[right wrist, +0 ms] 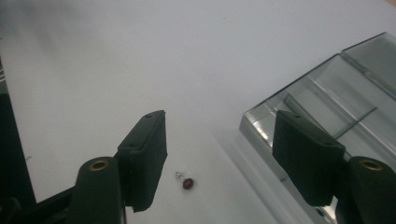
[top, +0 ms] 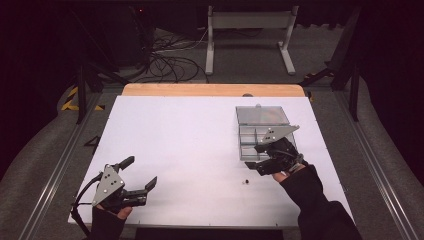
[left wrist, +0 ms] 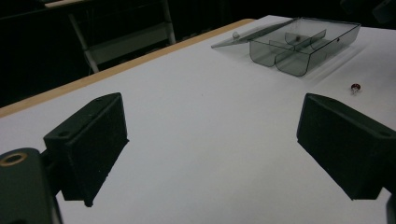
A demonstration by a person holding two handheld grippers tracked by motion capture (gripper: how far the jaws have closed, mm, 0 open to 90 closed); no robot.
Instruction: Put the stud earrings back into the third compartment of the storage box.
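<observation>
A small dark red stud with a silver pin (top: 245, 181) lies on the white table top (top: 190, 145), just in front of a clear plastic box (top: 262, 132) divided into compartments, its lid folded back. My right gripper (top: 253, 157) hovers at the box's near left corner, open with nothing between its fingers. In the right gripper view the stud (right wrist: 187, 183) lies low between the jaws of my right gripper (right wrist: 219, 140), and the box (right wrist: 327, 107) sits to the right. My left gripper (top: 141, 171) rests open at the front left. The left gripper view shows my left gripper (left wrist: 210, 144) open wide, with the box (left wrist: 299, 44) and the stud (left wrist: 356, 87) far off.
A wooden strip (top: 212, 90) runs along the table's far edge. Behind it on the floor stand a grey metal frame (top: 250, 35) and a tangle of cables (top: 170, 62). Metal rails (top: 60, 165) flank the table on both sides.
</observation>
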